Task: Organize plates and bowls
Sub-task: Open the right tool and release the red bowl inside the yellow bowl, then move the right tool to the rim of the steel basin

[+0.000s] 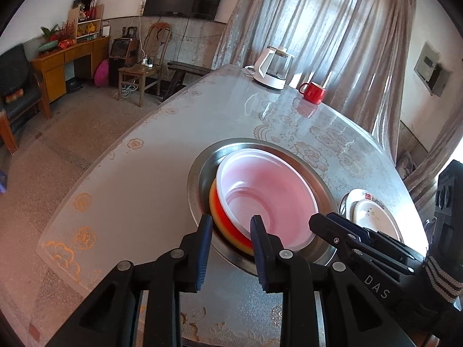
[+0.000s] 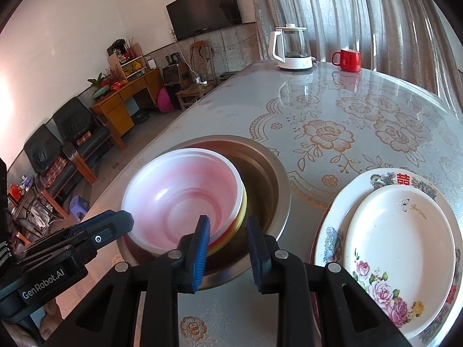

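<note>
A stack of nested bowls, white and pink on top with orange and yellow rims under it, sits tilted in a round steel basin sunk into the table. My left gripper straddles the near rim of the stack, one finger inside the top bowl and one outside, jaws slightly apart. My right gripper straddles the rim on the opposite side the same way, with a small gap showing by its outer finger. A small flowered plate lies on a larger patterned plate right of the basin.
A glass kettle and a red mug stand at the table's far end by the curtain. The table edge runs along the left, with floor, chairs and a desk beyond. A striped cuff shows behind the right gripper.
</note>
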Motion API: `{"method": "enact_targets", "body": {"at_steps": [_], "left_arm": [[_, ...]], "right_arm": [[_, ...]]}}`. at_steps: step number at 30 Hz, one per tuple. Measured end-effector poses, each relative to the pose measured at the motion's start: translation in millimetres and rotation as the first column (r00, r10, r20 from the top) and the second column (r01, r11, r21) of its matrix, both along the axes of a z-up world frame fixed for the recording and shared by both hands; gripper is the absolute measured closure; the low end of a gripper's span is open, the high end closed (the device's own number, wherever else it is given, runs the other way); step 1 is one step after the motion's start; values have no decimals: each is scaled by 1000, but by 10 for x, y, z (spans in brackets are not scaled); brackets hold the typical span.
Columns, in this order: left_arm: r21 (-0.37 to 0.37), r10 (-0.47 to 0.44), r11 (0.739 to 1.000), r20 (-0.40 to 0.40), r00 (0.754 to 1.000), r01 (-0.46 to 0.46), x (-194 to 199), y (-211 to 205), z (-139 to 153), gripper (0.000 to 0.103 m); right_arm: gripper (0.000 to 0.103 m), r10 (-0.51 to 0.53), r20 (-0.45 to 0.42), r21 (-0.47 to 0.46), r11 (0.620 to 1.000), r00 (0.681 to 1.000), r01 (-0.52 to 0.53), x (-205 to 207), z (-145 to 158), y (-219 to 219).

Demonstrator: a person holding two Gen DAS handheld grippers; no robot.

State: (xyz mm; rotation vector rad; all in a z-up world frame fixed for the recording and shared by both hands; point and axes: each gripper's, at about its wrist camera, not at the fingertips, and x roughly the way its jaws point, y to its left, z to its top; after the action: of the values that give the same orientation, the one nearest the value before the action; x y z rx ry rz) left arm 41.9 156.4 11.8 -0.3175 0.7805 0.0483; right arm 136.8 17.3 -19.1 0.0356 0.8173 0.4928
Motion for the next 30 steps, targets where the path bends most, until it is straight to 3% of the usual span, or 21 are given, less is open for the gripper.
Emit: {"method": "enact_targets", "body": {"at_steps": [6,9,13,22,30], "left_arm": [[56,44,997,12,999,-45,35,28,2,75],[114,47,992,20,999,-49,87,-9,-12,75],[136,33,990,24,999,-36,114,-48,-44,75],[131,25,991,30,999,-28,97,-30,-60,70],[109,36,993,32,999,-40,-3,67,-84,68]], "right_arm": [[75,0,9,6,1000,1000,0,-46,9,-10],[75,-3,14,18,1000,1000,3,-59,2,-37],[75,-3,19,9,1000,1000,3,-61,8,-21],[74,8,26,9,1000,1000,-8,-71,-15,-8],[70,31,16,79,996,999,-32,-41,-12,-124]]}}
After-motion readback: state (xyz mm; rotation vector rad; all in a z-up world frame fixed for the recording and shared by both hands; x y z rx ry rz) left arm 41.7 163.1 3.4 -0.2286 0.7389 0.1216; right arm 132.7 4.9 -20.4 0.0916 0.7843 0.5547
